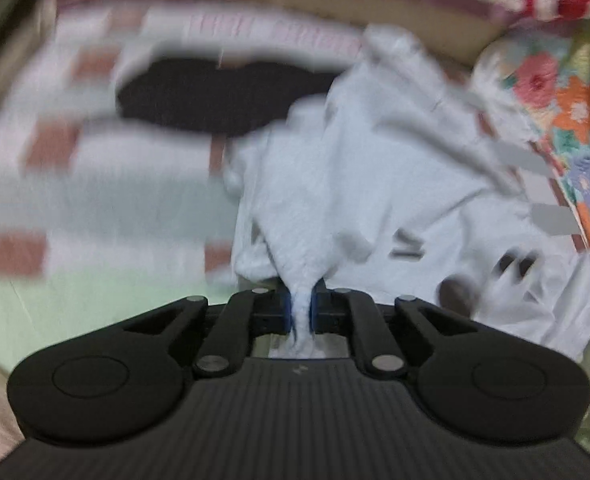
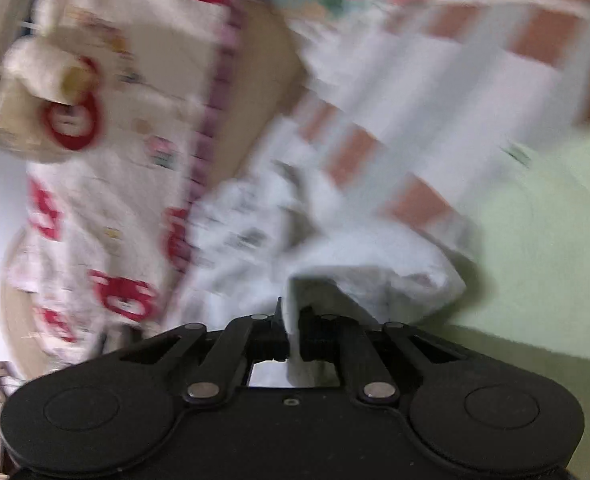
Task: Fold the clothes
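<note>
though both views are badly blurred, we note the left hand-held gripper (image 1: 302, 312) is pinched tight on a bunched fold of the white garment (image 1: 359, 184), cloth pressed between its blue pads (image 1: 314, 310). we note the right hand-held gripper (image 2: 293, 334) likewise clamped on an edge of the same white garment (image 2: 335, 256). the garment lies crumpled on a checked bedsheet (image 1: 95, 168), beside a dark cloth (image 1: 215, 96) and near a flowered quilt (image 1: 567, 112). a red-patterned blanket (image 2: 107, 208) lies behind it.
</note>
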Tool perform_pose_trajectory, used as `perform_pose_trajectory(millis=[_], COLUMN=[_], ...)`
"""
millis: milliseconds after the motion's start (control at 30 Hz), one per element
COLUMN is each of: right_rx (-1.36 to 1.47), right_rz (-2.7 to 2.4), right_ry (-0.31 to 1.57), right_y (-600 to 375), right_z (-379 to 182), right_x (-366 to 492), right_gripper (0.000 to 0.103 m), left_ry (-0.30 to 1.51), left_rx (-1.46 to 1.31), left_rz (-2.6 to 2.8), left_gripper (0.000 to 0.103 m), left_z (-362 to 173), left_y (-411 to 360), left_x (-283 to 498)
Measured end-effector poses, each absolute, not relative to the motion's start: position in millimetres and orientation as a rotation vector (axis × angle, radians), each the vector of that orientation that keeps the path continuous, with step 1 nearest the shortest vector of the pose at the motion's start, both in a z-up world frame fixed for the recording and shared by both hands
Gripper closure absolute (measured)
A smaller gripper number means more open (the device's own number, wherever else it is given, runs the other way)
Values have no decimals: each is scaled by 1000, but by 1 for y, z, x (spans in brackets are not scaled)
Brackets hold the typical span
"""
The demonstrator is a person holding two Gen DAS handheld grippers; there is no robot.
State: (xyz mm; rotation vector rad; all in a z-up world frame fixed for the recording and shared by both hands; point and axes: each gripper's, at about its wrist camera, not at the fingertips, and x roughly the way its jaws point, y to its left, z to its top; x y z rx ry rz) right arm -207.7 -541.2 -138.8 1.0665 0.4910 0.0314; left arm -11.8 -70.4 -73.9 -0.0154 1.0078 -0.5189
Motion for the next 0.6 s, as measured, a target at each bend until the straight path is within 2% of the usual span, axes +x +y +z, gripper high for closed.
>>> perform_pose_trajectory(millis=[67, 233, 400, 500, 600], right_rx=[962, 818, 864, 848, 786], right_rz=[63, 110, -10, -30, -22], right_ry=[405, 236, 421, 549, 636], right_y=[-537, -531, -531, -525, -522], right_z=[-105, -49, -89, -113, -119], right_x=[-212, -254, -275, -256, -217], right_gripper=[97, 97, 97, 97, 97], left_ry=[904, 837, 917, 927, 875], left_rx=[-10, -192, -154, -68, -1], left_rz=[-509, -527, -522, -524, -529], left_gripper=[95, 95, 97, 98, 99], left_z=[-43, -12, -37, -49, -29], left_y=[-63, -23, -28, -40, -59], left_x=[-20, -32, -33, -23, 19])
